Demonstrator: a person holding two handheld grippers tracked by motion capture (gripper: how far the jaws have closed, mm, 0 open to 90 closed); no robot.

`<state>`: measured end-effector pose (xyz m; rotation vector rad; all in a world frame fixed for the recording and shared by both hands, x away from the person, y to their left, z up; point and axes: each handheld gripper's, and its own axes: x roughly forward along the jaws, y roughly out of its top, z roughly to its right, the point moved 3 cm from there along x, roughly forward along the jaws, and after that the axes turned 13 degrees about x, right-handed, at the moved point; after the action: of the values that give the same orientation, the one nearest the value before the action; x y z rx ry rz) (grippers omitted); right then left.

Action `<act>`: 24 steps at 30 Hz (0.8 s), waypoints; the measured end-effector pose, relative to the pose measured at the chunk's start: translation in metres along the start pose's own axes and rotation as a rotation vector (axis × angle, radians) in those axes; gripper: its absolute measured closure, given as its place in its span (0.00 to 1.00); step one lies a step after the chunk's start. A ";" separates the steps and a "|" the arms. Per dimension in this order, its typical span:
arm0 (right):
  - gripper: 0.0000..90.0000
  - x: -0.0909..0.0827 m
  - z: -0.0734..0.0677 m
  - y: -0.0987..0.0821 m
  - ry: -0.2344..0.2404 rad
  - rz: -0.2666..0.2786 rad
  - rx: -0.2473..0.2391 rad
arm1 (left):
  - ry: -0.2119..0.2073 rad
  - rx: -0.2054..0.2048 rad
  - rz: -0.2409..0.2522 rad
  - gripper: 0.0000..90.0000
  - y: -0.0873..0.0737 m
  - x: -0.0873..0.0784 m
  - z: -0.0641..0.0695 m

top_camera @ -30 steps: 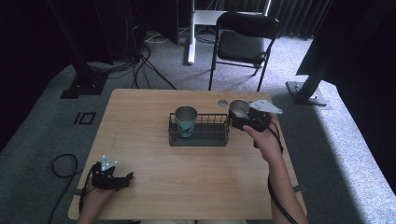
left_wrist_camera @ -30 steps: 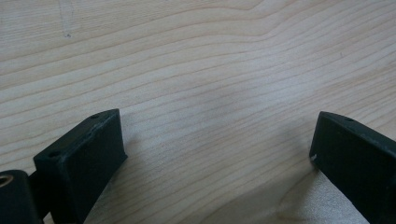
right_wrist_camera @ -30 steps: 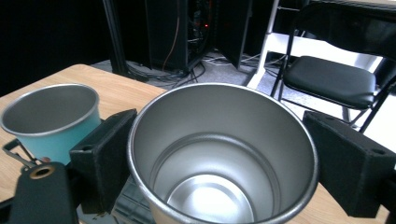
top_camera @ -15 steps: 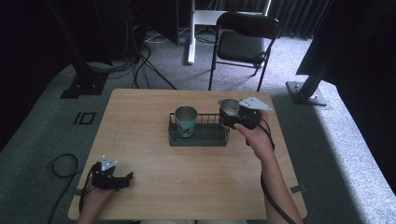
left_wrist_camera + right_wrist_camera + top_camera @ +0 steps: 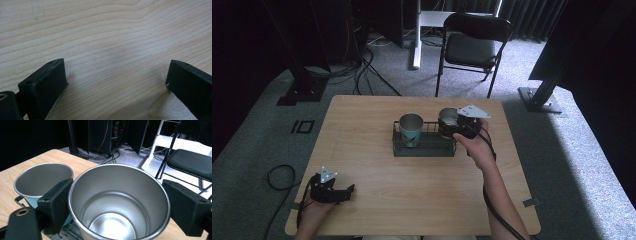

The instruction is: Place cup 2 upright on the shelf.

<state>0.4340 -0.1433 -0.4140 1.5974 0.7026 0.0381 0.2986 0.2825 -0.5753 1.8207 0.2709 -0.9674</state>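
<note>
Steel cup (image 5: 119, 202) upright, mouth upward, between right tool (image 5: 117, 202) jaws.

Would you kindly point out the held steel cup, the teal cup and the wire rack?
held steel cup (image 5: 117, 202), right gripper view, inner wall.
teal cup (image 5: 411, 135), high view, outer side.
wire rack (image 5: 424, 151), high view, front rail.

The right tool (image 5: 455, 127) has moved left across the counter (image 5: 362, 150) — a second ago it held the steel cup (image 5: 447, 118) off past the right end of the wire rack (image 5: 424, 147). Now the cup hangs over the rack's right end, close beside the blue cup (image 5: 411, 129).
</note>
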 end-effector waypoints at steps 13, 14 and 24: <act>0.15 0.021 -0.009 -0.011 0.031 -0.014 -0.002 | 0.000 0.000 0.000 0.04 0.000 0.000 0.000; 0.15 0.022 -0.009 -0.012 0.030 -0.014 -0.001 | 0.000 0.000 0.000 0.04 0.000 0.000 0.000; 0.15 0.034 -0.010 -0.025 0.023 -0.036 -0.001 | 0.000 0.000 0.000 0.04 0.000 0.000 0.000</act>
<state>0.4467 -0.1193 -0.4474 1.5857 0.7486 0.0300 0.2987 0.2825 -0.5753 1.8208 0.2707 -0.9677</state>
